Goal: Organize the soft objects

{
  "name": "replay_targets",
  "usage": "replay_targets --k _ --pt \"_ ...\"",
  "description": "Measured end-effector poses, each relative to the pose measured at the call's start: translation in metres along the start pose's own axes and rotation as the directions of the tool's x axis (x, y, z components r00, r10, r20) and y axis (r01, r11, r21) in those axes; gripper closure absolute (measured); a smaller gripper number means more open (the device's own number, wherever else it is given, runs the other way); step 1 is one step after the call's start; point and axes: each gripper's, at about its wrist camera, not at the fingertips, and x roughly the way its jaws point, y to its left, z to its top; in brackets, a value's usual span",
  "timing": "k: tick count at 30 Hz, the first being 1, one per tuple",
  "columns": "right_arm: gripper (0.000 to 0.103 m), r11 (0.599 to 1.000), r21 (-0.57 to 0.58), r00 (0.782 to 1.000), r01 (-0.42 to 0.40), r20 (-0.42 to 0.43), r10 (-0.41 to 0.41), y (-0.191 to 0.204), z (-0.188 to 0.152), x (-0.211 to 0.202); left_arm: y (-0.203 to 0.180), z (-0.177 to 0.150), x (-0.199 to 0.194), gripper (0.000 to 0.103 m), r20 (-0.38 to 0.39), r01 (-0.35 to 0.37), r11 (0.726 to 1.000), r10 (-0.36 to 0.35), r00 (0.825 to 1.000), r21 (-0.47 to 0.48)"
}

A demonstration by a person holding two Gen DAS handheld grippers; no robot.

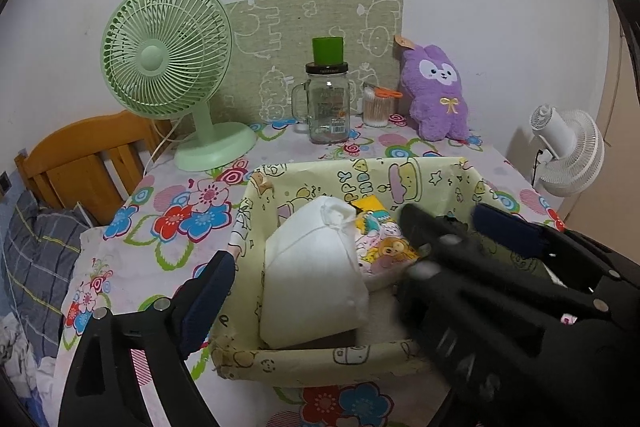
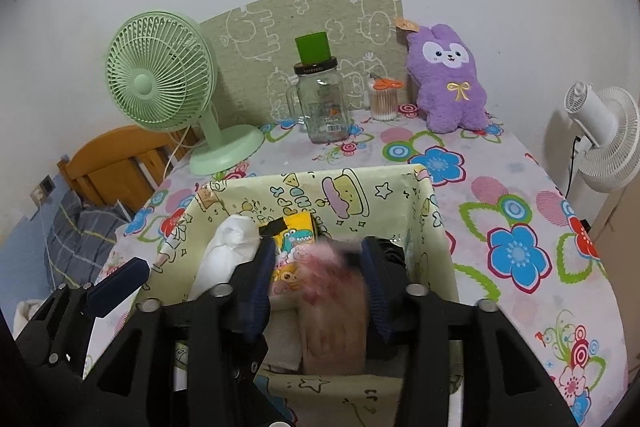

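A yellow cartoon-print fabric basket [image 1: 420, 171] [image 2: 360, 187] sits on the flowered tablecloth. In it lie a white soft pack [image 1: 312, 267] [image 2: 228, 247] and a colourful cartoon packet [image 1: 384, 243] [image 2: 298, 235]. My right gripper [image 2: 318, 247] reaches into the basket with its jaws apart. A blurred pink soft thing [image 2: 332, 307] lies between them, and the pads do not clearly press on it. My left gripper [image 1: 354, 235] stands wide open across the basket, holding nothing, with the white pack between its fingers. A purple plush animal [image 1: 436, 95] [image 2: 448, 79] leans against the back wall.
A green desk fan [image 1: 168, 55] stands at the back left. A glass jar with a green lid [image 1: 328, 99] and a cotton-swab pot [image 1: 376, 107] are at the back middle. A white fan [image 2: 600, 135] is off the table's right edge, and a wooden headboard [image 1: 84, 155] and plaid bedding are on the left.
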Motion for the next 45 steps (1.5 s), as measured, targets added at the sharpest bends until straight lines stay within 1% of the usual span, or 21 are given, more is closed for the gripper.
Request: replay_targets --k 1,2,4,6,10,12,14,20,28,34,37,40,45 --pt "0.022 1.0 0.005 1.0 0.004 0.002 -0.004 -0.001 -0.001 -0.002 -0.001 0.0 -0.002 0.009 0.003 0.003 1.0 -0.003 1.0 0.001" --pt "0.019 1.0 0.012 1.0 0.009 0.011 -0.009 -0.002 -0.002 -0.004 -0.002 0.0 -0.003 0.009 0.006 0.006 1.0 -0.006 1.0 0.002" --pt "0.019 1.0 0.017 0.999 0.021 0.033 -0.021 -0.003 -0.003 -0.011 -0.004 -0.001 -0.006 0.007 0.009 0.007 1.0 -0.007 1.0 0.005" --pt "0.019 1.0 0.014 0.999 0.024 0.03 -0.024 -0.005 -0.003 -0.015 -0.007 -0.001 -0.009 0.006 0.013 0.012 1.0 -0.012 1.0 0.008" --pt "0.018 0.999 0.012 0.999 0.032 0.031 -0.033 -0.009 -0.005 -0.025 -0.011 -0.002 -0.016 0.001 0.02 0.019 1.0 -0.019 1.0 0.008" --pt "0.012 0.999 0.004 0.999 0.041 0.034 -0.041 -0.01 -0.006 -0.032 -0.013 -0.003 -0.022 0.0 0.027 0.016 1.0 -0.016 1.0 0.008" --pt "0.01 0.999 -0.007 0.998 0.049 0.04 -0.048 -0.01 -0.008 -0.039 -0.015 -0.004 -0.026 0.0 0.034 0.005 1.0 -0.006 0.999 0.011" --pt "0.007 0.997 -0.027 0.996 0.069 0.061 -0.067 -0.009 -0.011 -0.056 -0.017 -0.007 -0.04 0.0 0.055 0.012 1.0 -0.012 0.998 0.005" --pt "0.003 0.993 -0.079 0.991 0.092 0.106 -0.083 0.001 -0.015 -0.09 -0.014 -0.011 -0.072 0.0 0.096 0.021 1.0 -0.022 0.995 0.005" --pt "0.002 0.99 -0.091 0.984 0.109 0.153 -0.095 0.004 -0.021 -0.12 -0.006 -0.018 -0.097 0.0 0.134 0.016 1.0 -0.015 0.991 -0.007" --pt "0.002 0.987 -0.094 0.978 0.133 0.176 -0.115 0.004 -0.025 -0.133 -0.002 -0.022 -0.109 0.0 0.15 0.012 1.0 -0.01 0.989 -0.013" --pt "0.002 0.985 -0.091 0.972 0.149 0.195 -0.129 0.002 -0.029 -0.145 -0.001 -0.024 -0.118 0.0 0.164 0.01 1.0 -0.008 0.986 -0.009" --pt "0.002 0.985 -0.077 0.964 0.157 0.23 -0.135 0.0 -0.033 -0.167 0.002 -0.03 -0.134 0.0 0.197 -0.014 1.0 0.013 0.98 0.007"
